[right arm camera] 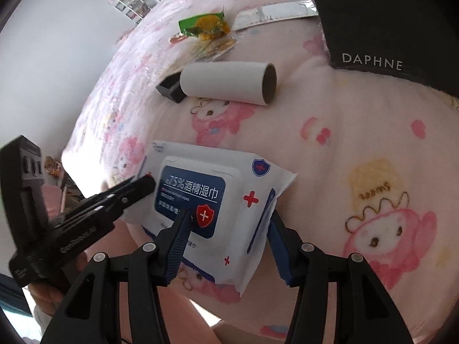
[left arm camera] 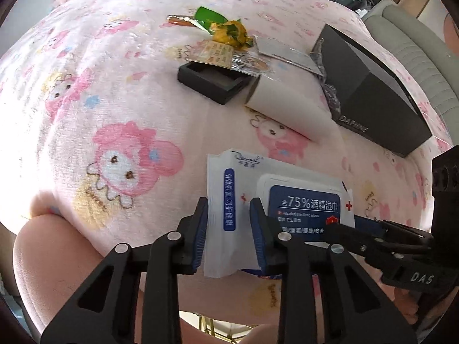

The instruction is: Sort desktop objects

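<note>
A white and blue pack of alcohol wipes [left arm camera: 287,197] [right arm camera: 229,197] lies at the near edge of the pink cartoon blanket [left arm camera: 114,100]. My left gripper [left arm camera: 229,225] is shut on the pack's left end flap; from the right wrist view it [right arm camera: 140,186] comes in from the left. My right gripper [right arm camera: 229,236] clamps the pack's right end, one finger over the label and the other at the pack's side. In the left wrist view it [left arm camera: 347,229] enters from the right.
Behind the pack lie a white cardboard tube [left arm camera: 287,109] [right arm camera: 226,83] and a small black tray [left arm camera: 212,81]. Farther back are green and yellow snack wrappers [left arm camera: 229,31] and a silver packet [left arm camera: 284,51]. A large black DAPHNE box [left arm camera: 373,94] stands at the right.
</note>
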A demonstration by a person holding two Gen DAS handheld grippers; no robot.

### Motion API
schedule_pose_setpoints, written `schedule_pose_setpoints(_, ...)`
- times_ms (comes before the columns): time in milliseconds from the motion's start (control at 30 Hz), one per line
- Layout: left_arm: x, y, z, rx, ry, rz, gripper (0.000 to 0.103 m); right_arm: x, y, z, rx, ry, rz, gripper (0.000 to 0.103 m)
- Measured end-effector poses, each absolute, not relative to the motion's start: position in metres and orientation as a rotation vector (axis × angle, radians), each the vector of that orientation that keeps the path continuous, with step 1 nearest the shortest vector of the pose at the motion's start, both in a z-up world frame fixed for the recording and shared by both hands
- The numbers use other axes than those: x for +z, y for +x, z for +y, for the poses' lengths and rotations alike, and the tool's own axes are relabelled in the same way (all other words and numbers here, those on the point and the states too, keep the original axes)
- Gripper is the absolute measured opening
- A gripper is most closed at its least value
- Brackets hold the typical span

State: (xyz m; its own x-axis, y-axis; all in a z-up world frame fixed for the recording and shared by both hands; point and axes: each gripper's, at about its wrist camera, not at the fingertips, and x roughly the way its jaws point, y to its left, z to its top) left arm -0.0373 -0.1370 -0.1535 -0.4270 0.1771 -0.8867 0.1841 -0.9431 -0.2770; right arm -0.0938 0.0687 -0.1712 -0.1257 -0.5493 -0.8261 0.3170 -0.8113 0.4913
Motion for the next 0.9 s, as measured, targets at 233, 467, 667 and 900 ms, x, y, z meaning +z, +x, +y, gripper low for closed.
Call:
schedule_pose_setpoints(233,-0.154,-0.037,-0.098,-2.681,1.797,0.551,0.036,-0.145,-0.089,0.097,-2.062,1.53,-0.272,0.049)
schedule_pose_setpoints(467,-0.163,-0.044,-0.091,-2.647,1.817,0.59,0.036,-0.148,-0.089,0.132,-2.135,1.571,-0.264,0.049)
schedule_pose_setpoints(667,-0.171,-0.045,-0.088,-2.619,1.818,0.543,0.037,-0.164,-0.088,0.137,-2.121,1.63,-0.24,0.049)
schedule_pose_setpoints(900,-0.169,-0.045,-0.08,-2.646,1.838,0.571,0.04,-0.162,-0.085,0.131,-2.123,1.611,-0.206,0.051)
